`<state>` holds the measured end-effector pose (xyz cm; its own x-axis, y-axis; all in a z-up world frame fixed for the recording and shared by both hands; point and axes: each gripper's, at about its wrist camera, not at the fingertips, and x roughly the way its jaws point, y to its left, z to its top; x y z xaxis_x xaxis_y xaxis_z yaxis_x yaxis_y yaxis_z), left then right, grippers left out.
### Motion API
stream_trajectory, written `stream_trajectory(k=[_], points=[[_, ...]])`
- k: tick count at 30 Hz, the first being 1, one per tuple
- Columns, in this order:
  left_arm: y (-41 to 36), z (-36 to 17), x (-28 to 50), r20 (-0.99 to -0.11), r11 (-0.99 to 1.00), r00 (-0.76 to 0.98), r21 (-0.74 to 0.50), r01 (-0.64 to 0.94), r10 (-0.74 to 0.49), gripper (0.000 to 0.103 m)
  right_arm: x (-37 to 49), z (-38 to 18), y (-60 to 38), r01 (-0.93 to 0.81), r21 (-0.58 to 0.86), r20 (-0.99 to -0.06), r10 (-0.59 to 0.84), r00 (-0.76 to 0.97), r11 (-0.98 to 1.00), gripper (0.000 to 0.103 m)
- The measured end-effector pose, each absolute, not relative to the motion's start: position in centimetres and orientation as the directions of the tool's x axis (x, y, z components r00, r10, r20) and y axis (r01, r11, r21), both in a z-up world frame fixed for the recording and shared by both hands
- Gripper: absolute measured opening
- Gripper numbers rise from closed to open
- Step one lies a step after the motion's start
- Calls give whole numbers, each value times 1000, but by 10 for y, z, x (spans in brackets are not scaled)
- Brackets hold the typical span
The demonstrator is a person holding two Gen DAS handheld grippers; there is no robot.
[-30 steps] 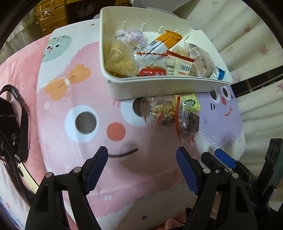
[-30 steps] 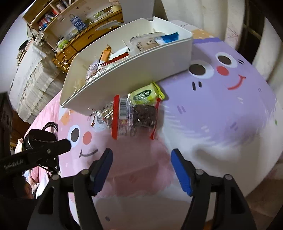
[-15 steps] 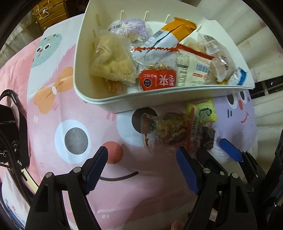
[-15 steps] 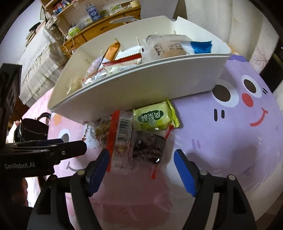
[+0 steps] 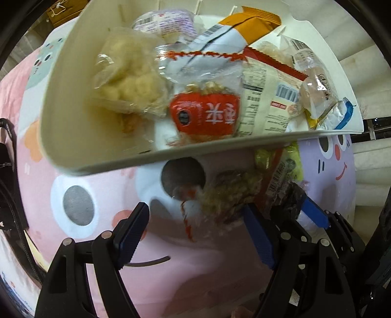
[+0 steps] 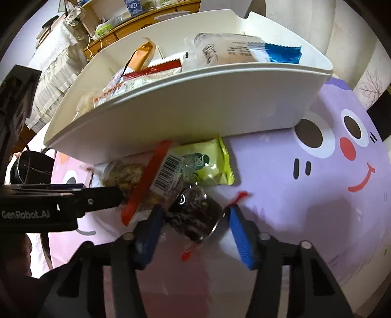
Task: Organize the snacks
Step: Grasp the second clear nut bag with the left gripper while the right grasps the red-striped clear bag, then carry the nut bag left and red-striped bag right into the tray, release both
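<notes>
A white bin [image 5: 102, 156] [image 6: 195, 107] on the cartoon blanket holds several snack packs. In front of it lie a clear pack of golden snacks [image 5: 227, 193] [image 6: 124, 176], a red-edged clear pack of dark snacks [image 6: 195, 215] [image 5: 288, 195] and a green pack [image 6: 207, 166] [image 5: 293, 156]. My left gripper [image 5: 195, 232] is open, its jaws astride the golden pack. My right gripper [image 6: 193, 232] is open, its jaws on either side of the dark pack.
The pink and purple cartoon blanket [image 6: 317, 195] covers the surface. A black bag with straps [image 5: 7, 171] lies at the left. A wooden dresser [image 6: 117, 31] and white curtains [image 6: 293, 14] stand behind the bin.
Both grippers have moved forward and down toward the packs in front of the bin. The jaws now straddle the packs. The right jaws have narrowed a little.
</notes>
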<state>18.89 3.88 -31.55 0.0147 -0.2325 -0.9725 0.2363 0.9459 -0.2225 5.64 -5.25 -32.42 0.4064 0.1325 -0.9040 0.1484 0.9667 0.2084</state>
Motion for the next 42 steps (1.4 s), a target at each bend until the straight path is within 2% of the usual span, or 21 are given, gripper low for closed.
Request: stream_trajectory(k=[5,15,16,17,18,27,30,42], points=[[24,-323,193,-968,943,5,-242,230,-249,77,57,-324,-60,123,212,-900,144,410,970,46],[2,-329,191,-961,943,-11,-275,190,-278,63,51,-322,-75,69,236,-888,186,421,969,43],[1,-329,190,-958,943,-12,-283,177,-285,61,51,-322,-76,67,234,-888,185,421,970,43],[-1,-329,190,-954,940,-11,-296,173,-298,48,51,-322,-77,65,230,-889,182,420,971,43],[-1,-329,188,-948,933,-17,-315,173,-317,45,51,-321,-78,64,227,-890,181,419,972,43],[-7,-325,179,-947,935,7,-317,159,-322,38,44,-318,-92,63,221,-896,177,407,973,43],[-4,-319,176,-937,928,31,-339,157,-348,31,39,-314,-100,64,224,-894,179,411,973,43],[26,-290,160,-919,913,86,-364,181,-384,29,32,-289,-105,60,230,-880,181,439,971,43]])
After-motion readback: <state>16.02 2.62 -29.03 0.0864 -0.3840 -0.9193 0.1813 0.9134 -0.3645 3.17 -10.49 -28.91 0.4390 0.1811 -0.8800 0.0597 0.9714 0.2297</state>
